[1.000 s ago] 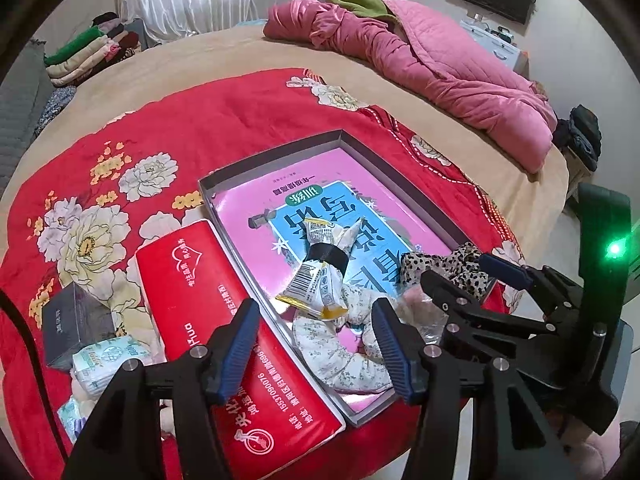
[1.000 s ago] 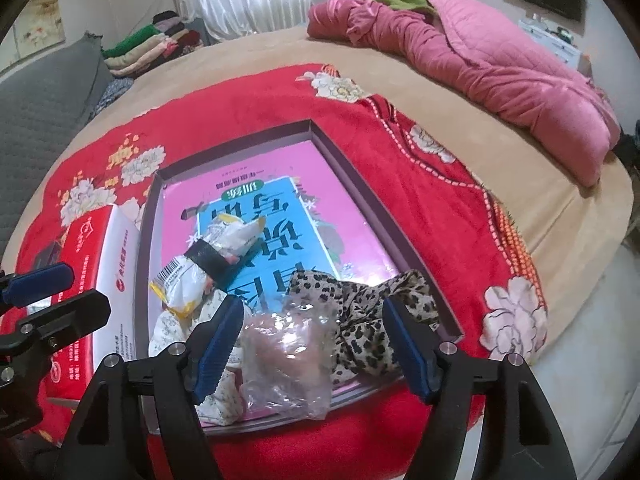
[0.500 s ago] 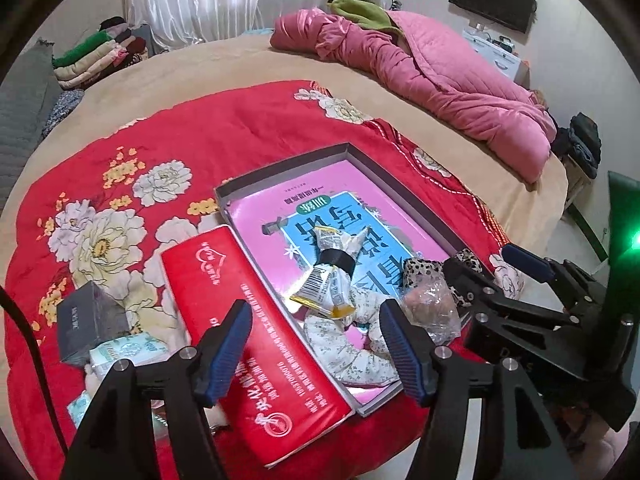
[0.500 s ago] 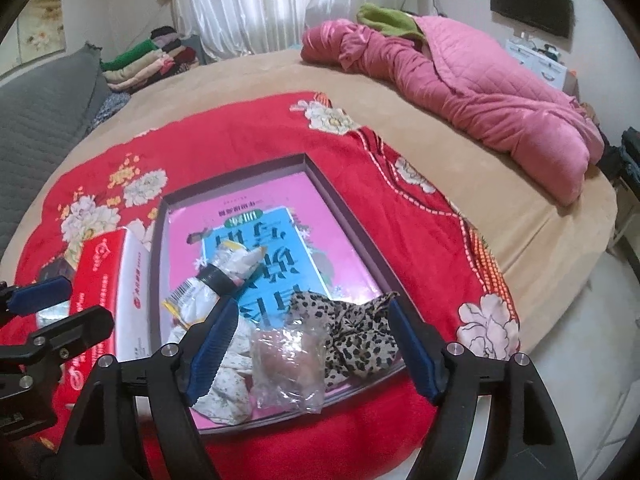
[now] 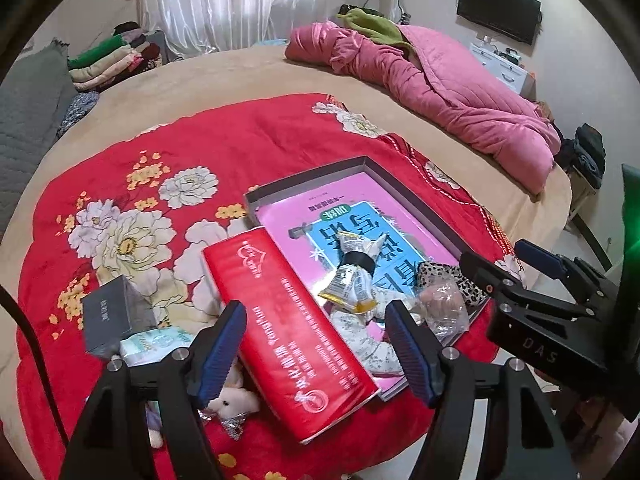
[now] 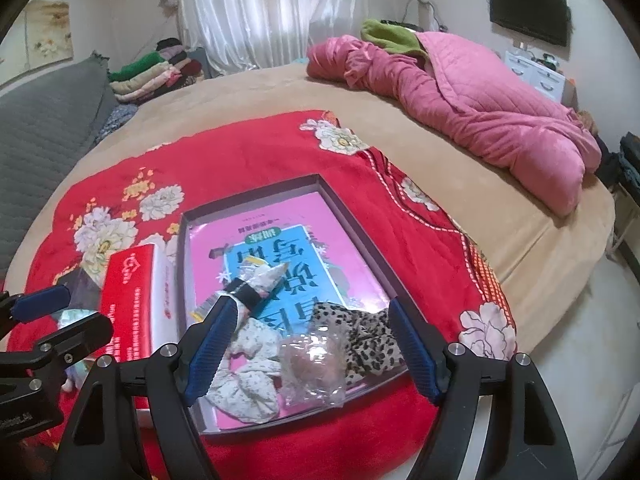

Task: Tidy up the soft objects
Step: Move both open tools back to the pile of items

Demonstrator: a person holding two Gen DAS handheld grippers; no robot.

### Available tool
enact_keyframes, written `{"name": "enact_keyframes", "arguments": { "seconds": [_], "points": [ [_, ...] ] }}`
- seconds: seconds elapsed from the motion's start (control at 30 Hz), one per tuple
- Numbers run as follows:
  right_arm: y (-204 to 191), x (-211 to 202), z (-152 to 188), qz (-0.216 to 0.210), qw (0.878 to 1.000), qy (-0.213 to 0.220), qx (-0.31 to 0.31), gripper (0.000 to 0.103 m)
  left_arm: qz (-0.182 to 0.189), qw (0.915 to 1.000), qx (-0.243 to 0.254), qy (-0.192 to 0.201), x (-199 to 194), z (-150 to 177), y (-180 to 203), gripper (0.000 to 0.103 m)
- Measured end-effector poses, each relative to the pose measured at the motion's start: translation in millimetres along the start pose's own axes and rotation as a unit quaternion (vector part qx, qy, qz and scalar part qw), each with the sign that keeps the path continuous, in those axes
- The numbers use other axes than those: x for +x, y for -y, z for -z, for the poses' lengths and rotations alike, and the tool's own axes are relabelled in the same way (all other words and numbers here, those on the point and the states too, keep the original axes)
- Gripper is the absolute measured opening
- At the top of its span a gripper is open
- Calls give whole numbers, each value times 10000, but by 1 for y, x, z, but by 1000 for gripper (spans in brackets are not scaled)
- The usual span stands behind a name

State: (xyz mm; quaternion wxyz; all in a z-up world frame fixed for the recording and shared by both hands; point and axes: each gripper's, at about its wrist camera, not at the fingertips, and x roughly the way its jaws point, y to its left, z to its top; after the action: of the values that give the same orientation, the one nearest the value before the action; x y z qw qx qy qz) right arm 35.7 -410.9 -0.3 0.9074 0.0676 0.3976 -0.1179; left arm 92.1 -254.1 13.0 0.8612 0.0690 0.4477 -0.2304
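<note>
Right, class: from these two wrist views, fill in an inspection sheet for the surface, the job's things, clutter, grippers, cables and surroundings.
Surface: red floral blanket on a tan bed.
Job's things: grey tray holds a floral cloth, leopard cloth, clear bag and wrapped packet.
Clutter: red box, grey box, small plush beside the tray.
Grippers: left gripper opening, empty; right gripper open, empty.
Cables: black cable at left edge.
Surroundings: pink quilt, folded clothes, wall screen.

Sheer white curtains [image 6: 276,12] glow at twelve o'clock; a wall-mounted television [image 6: 528,10] hangs at two o'clock above white drawers [image 6: 536,76].
</note>
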Motion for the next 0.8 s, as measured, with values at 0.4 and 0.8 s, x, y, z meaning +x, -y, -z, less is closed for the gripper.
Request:
{"name": "enact_keyframes", "arguments": {
  "seconds": [0.4, 0.8],
  "points": [
    [-57, -31, -11, -396, 9978, 302, -432, 79, -275, 9986, -405, 186, -34, 18, -54, 73],
    [-119, -53, -13, -833, 9914, 513, -869, 80, -809, 9892, -1153, 416, -86, 42, -154, 73]
  ]
}}
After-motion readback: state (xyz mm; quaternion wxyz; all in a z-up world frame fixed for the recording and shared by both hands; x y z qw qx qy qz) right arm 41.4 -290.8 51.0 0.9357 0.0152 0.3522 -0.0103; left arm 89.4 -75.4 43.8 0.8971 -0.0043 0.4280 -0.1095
